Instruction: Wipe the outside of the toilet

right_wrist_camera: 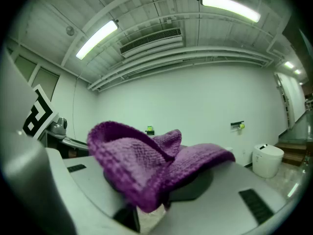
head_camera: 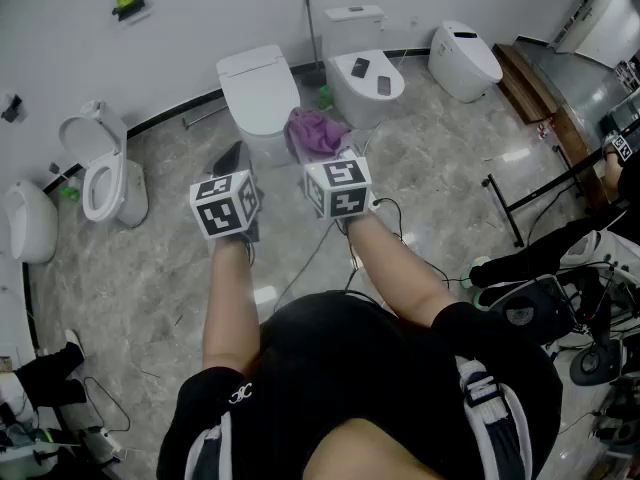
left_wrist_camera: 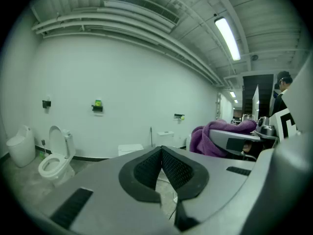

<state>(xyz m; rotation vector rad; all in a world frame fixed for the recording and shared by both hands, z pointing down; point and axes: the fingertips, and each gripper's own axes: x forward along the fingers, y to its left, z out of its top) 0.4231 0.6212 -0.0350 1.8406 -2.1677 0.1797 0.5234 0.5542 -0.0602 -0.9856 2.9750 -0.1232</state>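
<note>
A white toilet (head_camera: 258, 93) with its lid down stands by the wall straight ahead; it also shows low in the left gripper view (left_wrist_camera: 129, 149). My right gripper (head_camera: 330, 150) is shut on a purple knitted cloth (head_camera: 316, 133), held in the air just right of that toilet. The cloth (right_wrist_camera: 146, 163) drapes over the right gripper (right_wrist_camera: 168, 173) and hides its fingertips. My left gripper (head_camera: 236, 156) hovers before the toilet's front, and in its own view the left gripper (left_wrist_camera: 161, 150) is shut on nothing. The cloth (left_wrist_camera: 215, 133) shows at that view's right.
More toilets line the wall: one with a raised lid (head_camera: 100, 163) at the left, a low one (head_camera: 25, 220) beyond it, one with small items on its lid (head_camera: 366, 80), and another (head_camera: 463, 60) at the right. Cables and equipment (head_camera: 560, 298) lie right.
</note>
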